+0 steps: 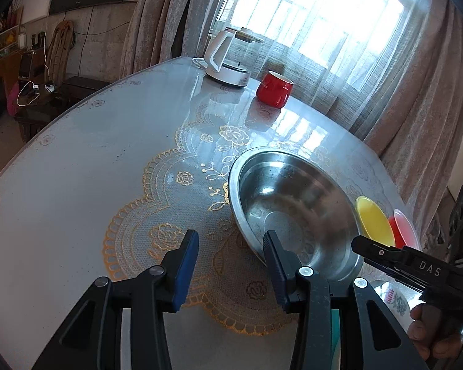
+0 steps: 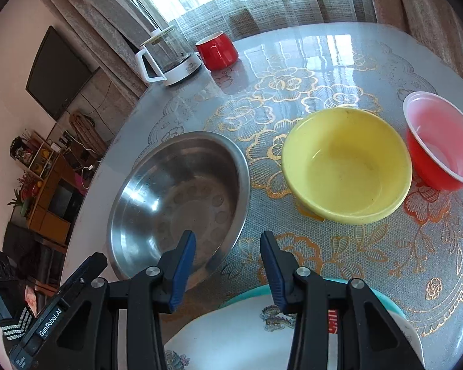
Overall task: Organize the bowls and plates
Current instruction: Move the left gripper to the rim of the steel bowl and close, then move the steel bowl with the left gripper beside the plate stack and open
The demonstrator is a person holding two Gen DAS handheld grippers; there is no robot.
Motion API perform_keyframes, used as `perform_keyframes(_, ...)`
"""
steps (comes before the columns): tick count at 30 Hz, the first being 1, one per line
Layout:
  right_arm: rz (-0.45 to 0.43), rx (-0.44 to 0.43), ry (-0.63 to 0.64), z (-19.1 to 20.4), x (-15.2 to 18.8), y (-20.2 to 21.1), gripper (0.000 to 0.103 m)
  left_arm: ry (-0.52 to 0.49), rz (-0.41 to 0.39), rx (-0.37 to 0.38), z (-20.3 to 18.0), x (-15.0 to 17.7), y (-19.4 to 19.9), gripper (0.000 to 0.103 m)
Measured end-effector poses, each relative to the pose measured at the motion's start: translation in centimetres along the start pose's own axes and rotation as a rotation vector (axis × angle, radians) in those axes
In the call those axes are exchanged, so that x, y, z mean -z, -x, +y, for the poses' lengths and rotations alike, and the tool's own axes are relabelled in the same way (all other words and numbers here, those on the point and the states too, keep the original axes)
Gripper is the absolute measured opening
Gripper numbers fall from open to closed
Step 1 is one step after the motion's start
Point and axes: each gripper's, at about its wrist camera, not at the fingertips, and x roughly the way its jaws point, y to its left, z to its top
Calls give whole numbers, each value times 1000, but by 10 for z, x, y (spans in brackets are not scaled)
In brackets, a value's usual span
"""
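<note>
Bright daylight floods through the sheer-curtained window [image 1: 318,9], glaring off the glossy lace-patterned tabletop [image 2: 324,49]; fisheye edges bend and darken.

A steel bowl [image 2: 182,203] sits upright on the worktop [image 2: 339,61], with a yellow bowl [image 2: 345,166] beside it and a red plastic bowl [image 2: 438,145] just beyond. Nearest the camera lies a white patterned plate [image 2: 231,336] on a teal one [image 2: 247,294].

A white kettle [image 2: 169,58] stands at the table's [image 2: 339,49] far edge, a red mug [image 2: 217,50] just beside it, before sheer curtains [image 2: 262,3].
</note>
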Motion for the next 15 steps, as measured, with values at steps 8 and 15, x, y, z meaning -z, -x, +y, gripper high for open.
perform_keyframes(8, 25, 64, 108, 19, 0, -22, 23, -39, 19, 34, -10, -2, -18, 22)
perform_keyframes(15, 42, 39, 194, 37, 9, -19, 23, -7, -11, 13, 9, 13, 8, 23)
